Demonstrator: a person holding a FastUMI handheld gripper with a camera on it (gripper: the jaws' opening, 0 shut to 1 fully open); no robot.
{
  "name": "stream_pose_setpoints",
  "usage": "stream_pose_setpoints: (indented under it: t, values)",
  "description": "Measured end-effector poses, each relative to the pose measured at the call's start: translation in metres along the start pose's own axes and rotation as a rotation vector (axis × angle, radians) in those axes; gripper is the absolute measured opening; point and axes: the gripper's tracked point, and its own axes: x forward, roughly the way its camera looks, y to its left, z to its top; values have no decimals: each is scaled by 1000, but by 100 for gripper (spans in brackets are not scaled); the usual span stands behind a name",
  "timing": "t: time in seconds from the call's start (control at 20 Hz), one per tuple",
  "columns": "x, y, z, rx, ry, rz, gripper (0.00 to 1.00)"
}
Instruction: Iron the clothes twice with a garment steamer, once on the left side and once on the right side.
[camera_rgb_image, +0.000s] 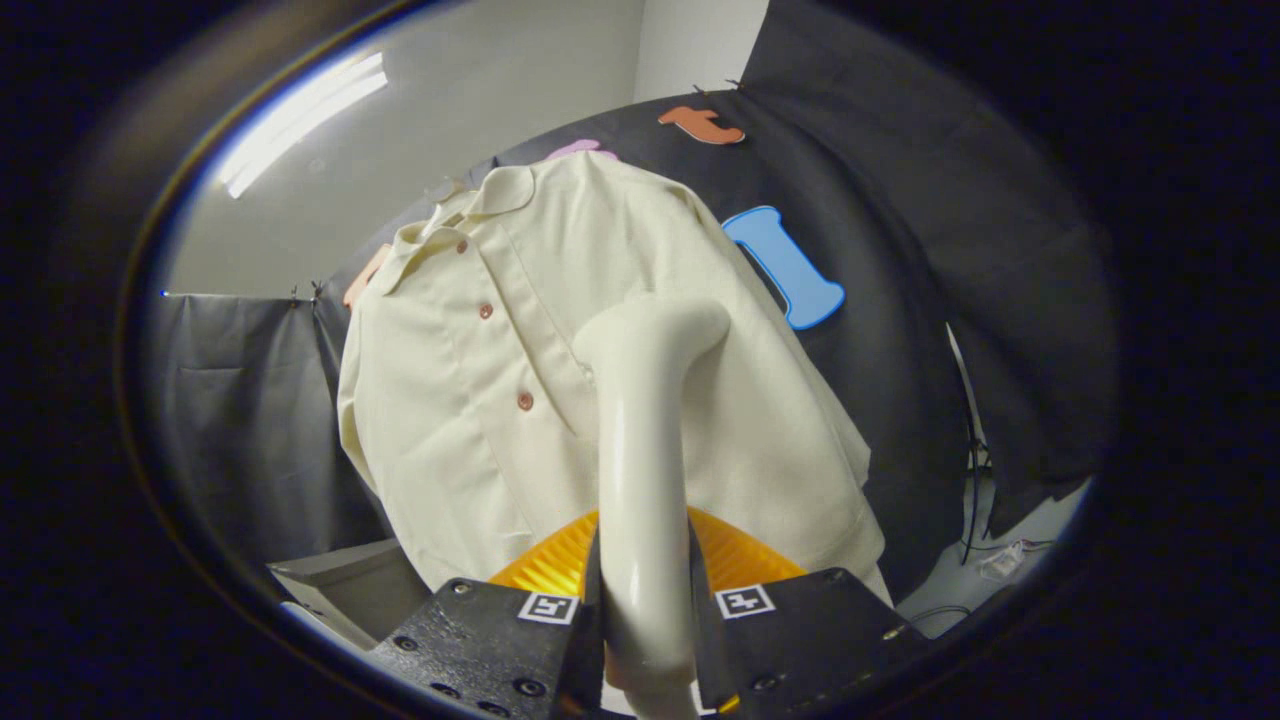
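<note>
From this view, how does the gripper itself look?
The gripper has two blocky bodies with angular faces and small screws. Each carries a square white tag with a black pattern near its inner edge. Behind them sits a ribbed orange part.

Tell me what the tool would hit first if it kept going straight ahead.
Most likely the cream shirt hanging ahead. The tool is shut on the steamer, whose head already sits near the fabric, though depth is hard to judge.

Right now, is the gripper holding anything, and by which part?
Yes: the gripper is shut on the garment steamer, both fingers clamping its handle; the head points at the shirt.
</note>
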Motion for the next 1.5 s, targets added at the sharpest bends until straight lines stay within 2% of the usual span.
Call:
stream_pose_setpoints:
  t: [0.3, 0.9, 1.35, 1.5]
  values:
    - [-16, -19, -41, 28, 61, -32, 36]
    - [-46, -40, -97, 66, 150, -127, 36]
    - [-86, -32, -127, 169, 216, -192, 36]
    - [-109, -13, -135, 185, 239, -182, 36]
